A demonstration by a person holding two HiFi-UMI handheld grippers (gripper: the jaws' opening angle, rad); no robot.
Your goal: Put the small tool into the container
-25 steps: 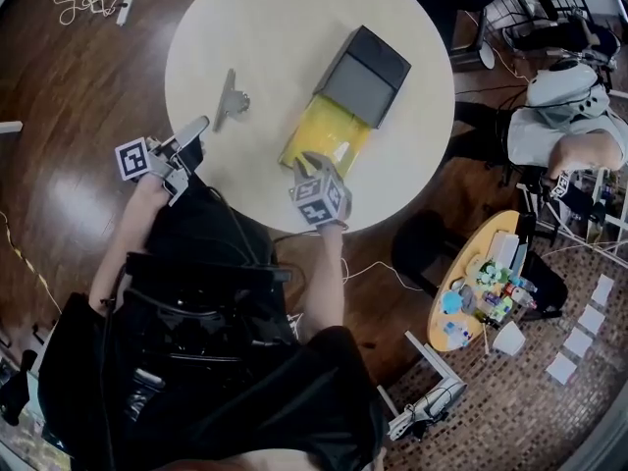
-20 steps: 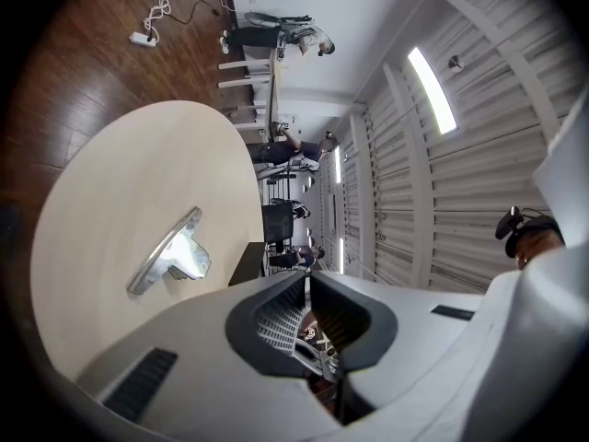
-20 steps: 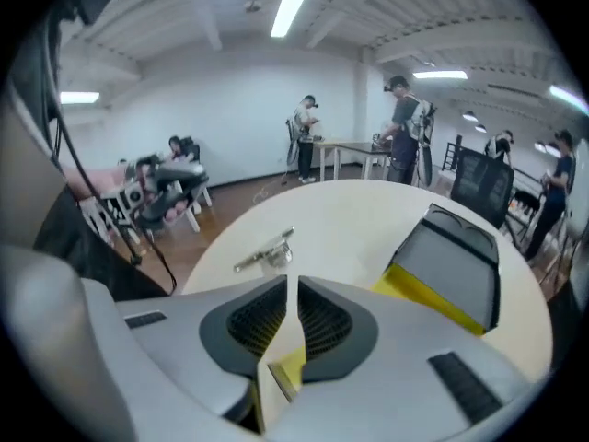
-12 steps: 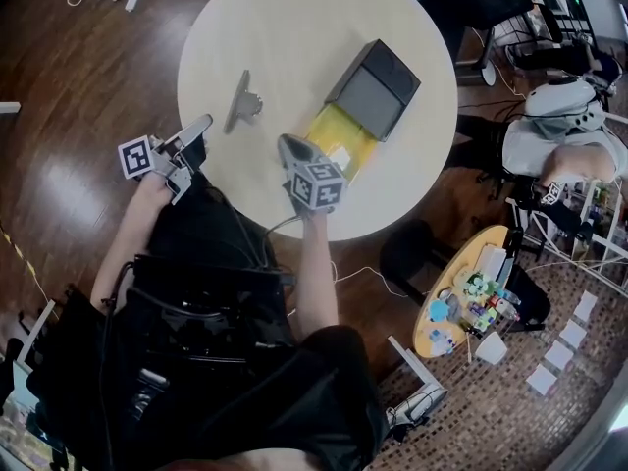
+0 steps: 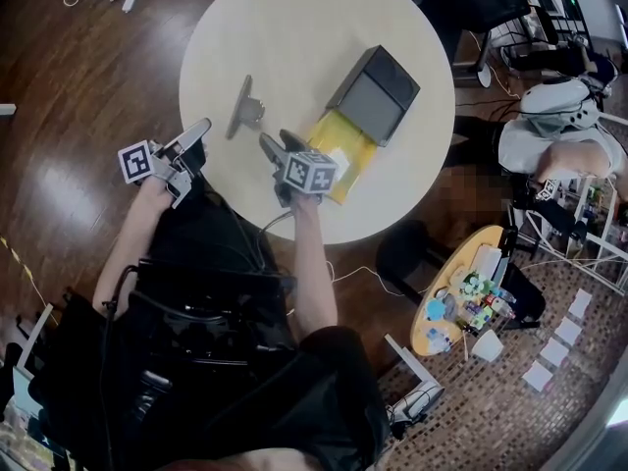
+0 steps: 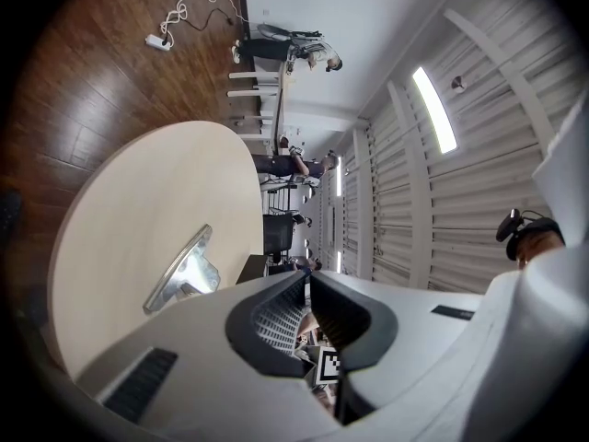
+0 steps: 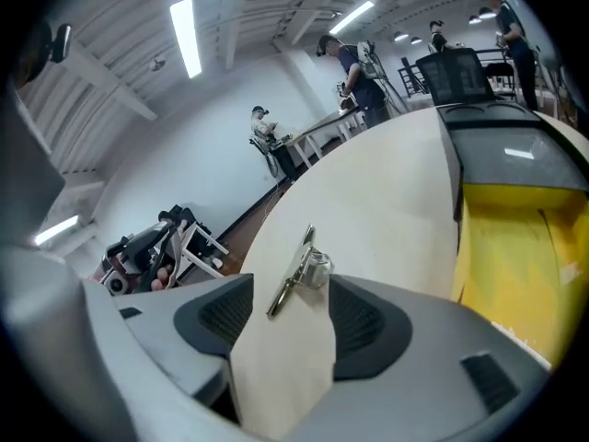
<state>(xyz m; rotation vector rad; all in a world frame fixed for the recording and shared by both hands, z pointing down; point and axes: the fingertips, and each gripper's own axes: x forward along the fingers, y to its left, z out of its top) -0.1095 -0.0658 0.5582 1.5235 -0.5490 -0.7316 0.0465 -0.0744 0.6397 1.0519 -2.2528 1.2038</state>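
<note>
So the small metal tool (image 5: 242, 107) is being left flat on the round cream table (image 5: 294, 27), out on the bare top to the left of the container (image 5: 373, 88). It's not in it yet. The container's yellow drawer (image 5: 341, 148) is being shown slid out of its dark grey sleeve toward the person.

The right gripper (image 5: 276, 145) is being held low over the table and aimed up-left at the tool. Its jaws have just been opening and are being held really wide now. In the right gripper view the tool is being framed right in the gap, just ahead of the tips, and neither pad is touching it. The drawer is sitting just beside that gripper on its right.

The left gripper (image 5: 200, 129) is being held off the table's near-left edge, with its jaws pretty much together and nothing being pinched between them. The tool is lying near it, up and to the right, clearly apart.
</note>
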